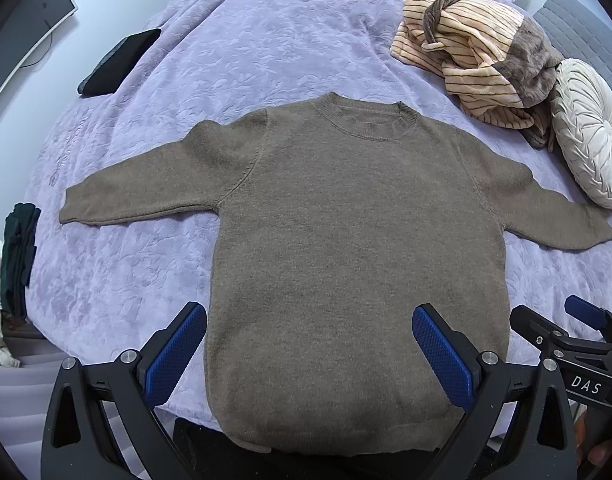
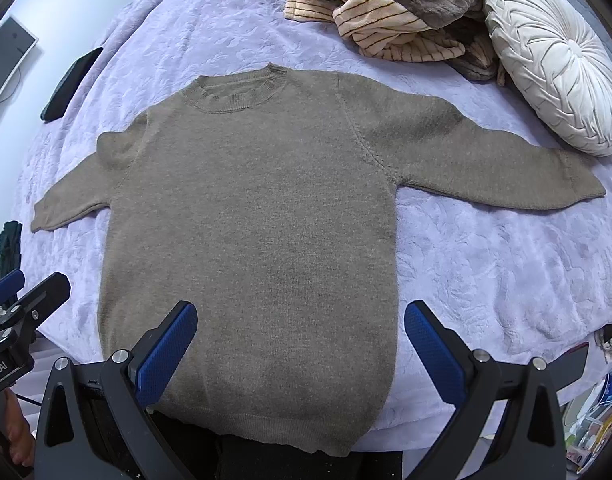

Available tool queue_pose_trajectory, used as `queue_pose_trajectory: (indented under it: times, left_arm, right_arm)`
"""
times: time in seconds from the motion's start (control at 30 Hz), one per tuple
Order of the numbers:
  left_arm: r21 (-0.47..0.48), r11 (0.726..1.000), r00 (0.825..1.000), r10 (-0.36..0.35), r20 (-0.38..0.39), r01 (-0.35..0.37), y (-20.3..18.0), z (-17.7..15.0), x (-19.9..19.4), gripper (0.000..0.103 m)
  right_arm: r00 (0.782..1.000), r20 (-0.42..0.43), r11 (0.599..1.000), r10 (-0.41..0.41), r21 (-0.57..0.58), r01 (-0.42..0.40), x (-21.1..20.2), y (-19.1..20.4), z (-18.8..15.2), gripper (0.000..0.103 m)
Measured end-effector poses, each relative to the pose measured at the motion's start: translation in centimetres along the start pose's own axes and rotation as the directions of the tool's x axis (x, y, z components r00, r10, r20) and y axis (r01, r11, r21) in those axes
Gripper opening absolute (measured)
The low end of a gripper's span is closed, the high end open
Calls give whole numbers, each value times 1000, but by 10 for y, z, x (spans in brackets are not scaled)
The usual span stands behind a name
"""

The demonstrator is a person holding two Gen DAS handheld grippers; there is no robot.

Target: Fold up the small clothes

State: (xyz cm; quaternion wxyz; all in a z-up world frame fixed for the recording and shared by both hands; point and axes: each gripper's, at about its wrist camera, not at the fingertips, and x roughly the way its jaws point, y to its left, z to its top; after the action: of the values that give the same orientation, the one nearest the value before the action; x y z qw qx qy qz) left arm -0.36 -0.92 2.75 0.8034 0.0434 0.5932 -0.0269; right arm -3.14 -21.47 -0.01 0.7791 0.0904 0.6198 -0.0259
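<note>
A small brown knit sweater (image 1: 346, 248) lies flat on the lilac bedspread (image 1: 245, 48), collar away from me, both sleeves spread out to the sides. It also shows in the right wrist view (image 2: 249, 232). My left gripper (image 1: 310, 320) is open and empty, above the sweater's lower left part near the hem. My right gripper (image 2: 299, 316) is open and empty, above the lower right part of the sweater. The right gripper also shows at the right edge of the left wrist view (image 1: 570, 328).
A heap of striped peach and grey fleece clothes (image 1: 478, 52) lies at the back right, beside a round white pleated cushion (image 1: 590, 132). A dark folded item (image 1: 117, 62) lies at the bed's back left. Dark clothes (image 1: 17, 256) hang at the left edge.
</note>
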Motion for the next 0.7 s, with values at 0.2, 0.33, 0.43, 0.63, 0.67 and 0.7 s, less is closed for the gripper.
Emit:
queue_pose_trajectory:
  times: [0.2,0.33,0.43,0.63,0.67,0.7]
  left_arm:
    - [-18,1000,1000,-5,-4,5,6,-1,-2,103]
    - [-22,1000,1000,-16,-8,16,10,-7,-2,103]
    - [-20,1000,1000,-15,-6,14,8,-8,-3,103]
    - [-21,1000,1000,-22,-14,22,10,-9,-1,103]
    - [-22,999,1000,-24,-18,24,11,-9,0,103]
    - [-24,999,999,-28,-21,28,12,-10,1,103]
  right_arm:
    - [1000,1,1000,4,7,-4,0,-2,-3,103]
    - [1000,-6,1000,9,10,-9,2,-4,-5,103]
    - [1000,-10,1000,12,10,-11,3,-4,-6,103]
    - [1000,-12,1000,6,-2,-6,3,-1,-6,103]
    - [1000,-13,1000,5,-3,-5,3,0,-6,103]
    - [1000,-14,1000,2,-4,-2,4,1,-6,103]
